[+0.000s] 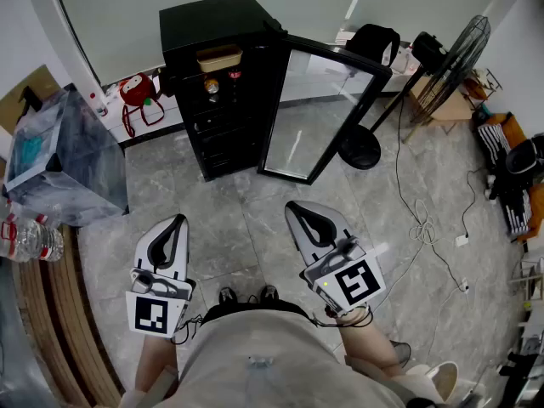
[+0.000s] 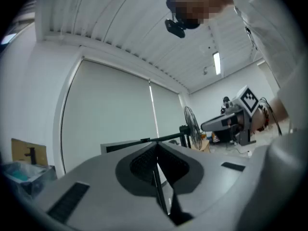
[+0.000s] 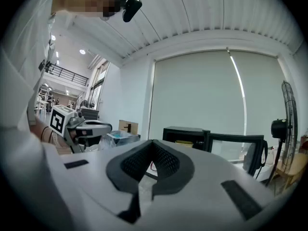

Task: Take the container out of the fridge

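A small black fridge (image 1: 223, 83) stands on the floor ahead with its glass door (image 1: 321, 113) swung open to the right. On its top shelf lies a tan container (image 1: 219, 59), also seen as the yellow container (image 3: 184, 143) in the right gripper view. Below it sit small items on a second shelf. My left gripper (image 1: 176, 223) and right gripper (image 1: 296, 210) hover close to my body, well short of the fridge. Both are shut with nothing between the jaws. The left gripper (image 2: 155, 150) points a little upward; the right gripper (image 3: 151, 146) points level at the fridge (image 3: 185, 136).
A clear plastic bin (image 1: 59, 155) stands at left beside a wooden surface edge (image 1: 42, 313) with a water bottle (image 1: 30, 238). A red bag (image 1: 138, 96) lies left of the fridge. A standing fan (image 1: 450, 58), cables (image 1: 421, 219) and clutter lie at right.
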`<state>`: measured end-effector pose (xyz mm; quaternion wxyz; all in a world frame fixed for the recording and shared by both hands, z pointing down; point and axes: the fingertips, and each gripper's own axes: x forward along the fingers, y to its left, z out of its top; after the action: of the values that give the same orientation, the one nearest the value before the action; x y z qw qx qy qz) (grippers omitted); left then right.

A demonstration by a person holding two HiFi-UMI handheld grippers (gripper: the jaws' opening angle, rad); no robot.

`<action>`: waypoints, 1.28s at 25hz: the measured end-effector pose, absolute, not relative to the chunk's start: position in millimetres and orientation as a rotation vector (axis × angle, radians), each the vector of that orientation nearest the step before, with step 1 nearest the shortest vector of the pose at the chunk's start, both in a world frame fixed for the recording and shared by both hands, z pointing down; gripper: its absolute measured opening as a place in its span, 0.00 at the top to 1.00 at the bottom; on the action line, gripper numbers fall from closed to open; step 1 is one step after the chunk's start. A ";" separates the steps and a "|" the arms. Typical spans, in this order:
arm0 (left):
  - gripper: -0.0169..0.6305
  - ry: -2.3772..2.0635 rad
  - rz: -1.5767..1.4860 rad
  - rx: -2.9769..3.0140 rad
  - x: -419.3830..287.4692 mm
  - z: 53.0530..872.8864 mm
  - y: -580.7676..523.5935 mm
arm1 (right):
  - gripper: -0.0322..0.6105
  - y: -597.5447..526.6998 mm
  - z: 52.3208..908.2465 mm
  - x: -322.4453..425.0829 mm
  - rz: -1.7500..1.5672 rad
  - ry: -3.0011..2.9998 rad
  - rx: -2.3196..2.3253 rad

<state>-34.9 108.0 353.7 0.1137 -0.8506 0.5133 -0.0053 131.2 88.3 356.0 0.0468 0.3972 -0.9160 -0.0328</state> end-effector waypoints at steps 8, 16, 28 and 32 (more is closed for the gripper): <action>0.97 1.591 -0.013 -2.477 -43.3 352.3 101.8 | 0.93 82.0 357.7 131.8 -0.097 -2.819 1.159; 0.97 1.594 -0.036 -2.492 -49.4 356.7 93.4 | 0.93 73.3 361.0 134.9 -0.086 -2.802 1.180; 0.97 1.581 -0.035 -2.492 -70.5 357.4 89.9 | 0.93 69.8 360.0 130.3 -0.116 -2.774 1.226; 0.97 1.554 -0.068 -2.509 -80.5 365.4 91.5 | 0.93 75.7 363.7 120.0 -0.137 -2.752 1.233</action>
<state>-80.5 91.5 365.4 0.0947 -0.8462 0.5239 -0.0229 120.0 75.7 363.7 0.0612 0.4077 -0.9099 -0.0454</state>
